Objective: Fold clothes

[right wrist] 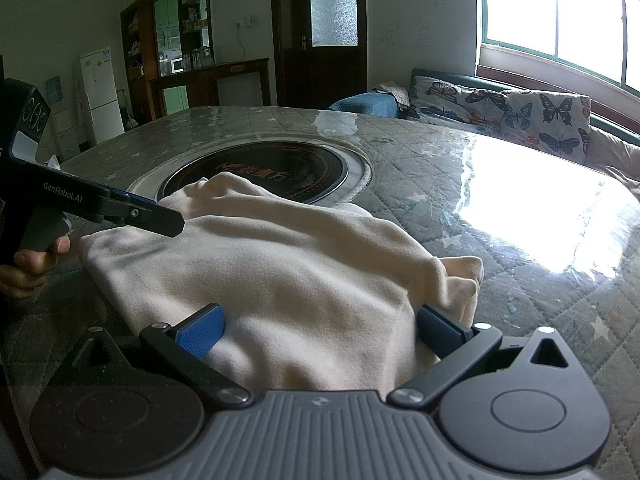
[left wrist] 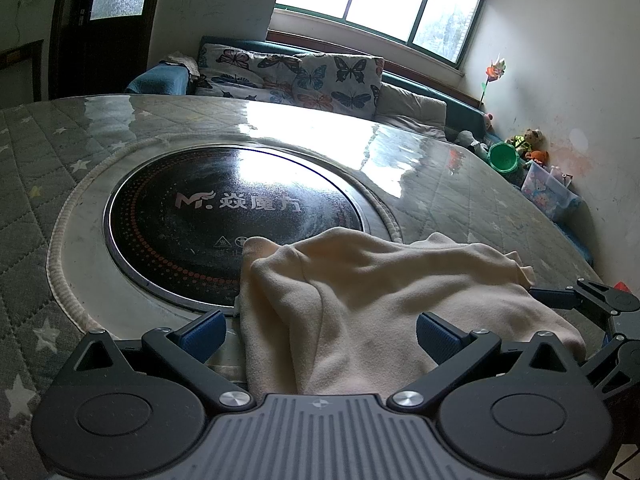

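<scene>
A cream-coloured fleece garment (left wrist: 384, 292) lies rumpled on a round table covered in grey-green quilted cloth with pale stars under a glossy clear sheet (left wrist: 48, 152). The landmark is the round black glass cooktop with white lettering (left wrist: 224, 216) sunk into the table's middle inside a pale corded ring. The garment's far folded corner lies over the near rim of that cooktop, and the rest spreads from the rim toward the two cameras, on the window side of the cooktop.

The left gripper (left wrist: 318, 334) has its jaws spread wide, the blue ribbed pads (left wrist: 204, 334) well apart with the near edge of the garment lying between them; nothing is pinched. The right gripper (right wrist: 320, 330) is likewise released, its blue pads (right wrist: 202, 332) standing either side of a hump of cream fleece that runs up between them without being clamped.

In the right wrist view the left gripper (right wrist: 168, 222) reaches in from the side away from the window, its black fingers resting above the garment's edge nearer the cooktop, with a hand (right wrist: 32, 264) gripping the handle below it. In the left wrist view the right gripper's black linkage (left wrist: 600, 304) shows beside the garment's far-right edge.

Beyond the cooktop a sofa with butterfly-print cushions (left wrist: 296, 76) stands under a bright window (left wrist: 380, 0)
</scene>
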